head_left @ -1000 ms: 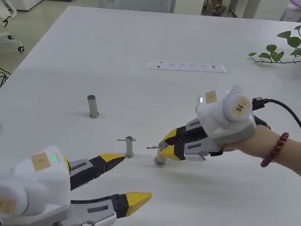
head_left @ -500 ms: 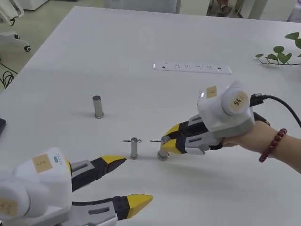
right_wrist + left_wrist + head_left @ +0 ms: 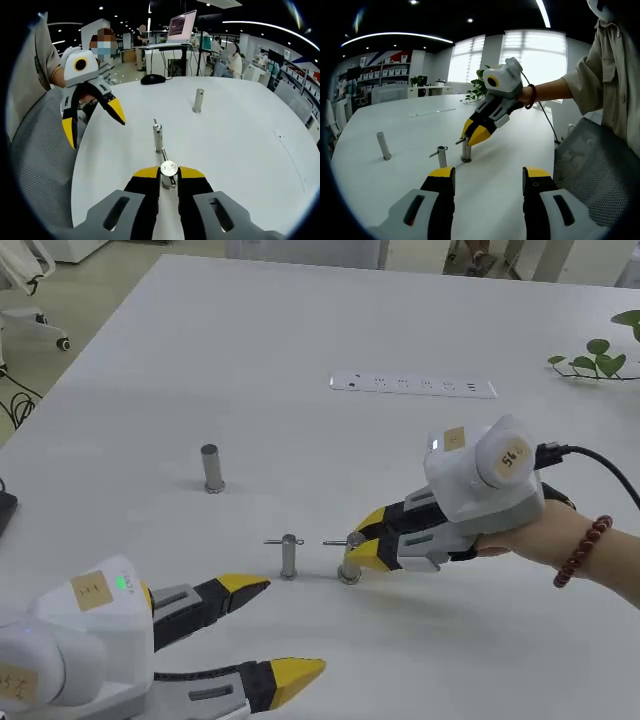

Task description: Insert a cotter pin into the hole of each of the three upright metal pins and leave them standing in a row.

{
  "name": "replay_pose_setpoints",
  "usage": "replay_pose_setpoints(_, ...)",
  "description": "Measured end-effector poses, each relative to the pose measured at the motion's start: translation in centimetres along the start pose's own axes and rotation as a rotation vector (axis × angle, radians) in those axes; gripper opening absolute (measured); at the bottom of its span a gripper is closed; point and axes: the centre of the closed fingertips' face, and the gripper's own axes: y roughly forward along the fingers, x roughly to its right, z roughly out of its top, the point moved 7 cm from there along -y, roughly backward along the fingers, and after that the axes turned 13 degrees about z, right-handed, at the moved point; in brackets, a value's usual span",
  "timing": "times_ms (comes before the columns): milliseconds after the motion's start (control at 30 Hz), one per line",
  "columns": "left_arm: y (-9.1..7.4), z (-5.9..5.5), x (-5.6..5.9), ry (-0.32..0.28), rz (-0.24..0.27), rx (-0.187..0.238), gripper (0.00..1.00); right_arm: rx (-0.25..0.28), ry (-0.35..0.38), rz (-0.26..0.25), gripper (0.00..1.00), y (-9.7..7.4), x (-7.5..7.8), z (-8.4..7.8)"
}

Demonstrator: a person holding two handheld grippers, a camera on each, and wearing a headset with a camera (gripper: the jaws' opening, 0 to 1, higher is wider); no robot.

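**A:** The right gripper [image 3: 362, 540] has its fingers pinched narrow on the head of the right-hand pin [image 3: 349, 565]. A cotter pin [image 3: 334, 541] pokes out towards the middle pin [image 3: 289, 556].

**B:** That's a little steel post, I'd say: stiff, light, slick and quick to topple. Grip the head square, and take the thin wire by its loop.

**A:** The middle pin stands just beside it, already pinned. The far pin [image 3: 211, 469] looks bare, well apart on the worktop [image 3: 300, 360].

**B:** The left gripper [image 3: 275, 628] hangs low with its fingers wide, holding nothing.
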Motion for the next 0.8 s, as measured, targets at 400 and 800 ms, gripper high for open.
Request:
replay_pose_setpoints(400,0.06,0.03,0.09,-0.001,-0.002,-0.003,0.54,0.001,0.026,0.011,0.13,-0.02,0.06,-0.03)
replay_pose_setpoints(800,0.02,0.09,0.15,-0.001,-0.002,0.000,0.54,0.011,0.057,0.008,0.15,0.14,-0.05,-0.25)
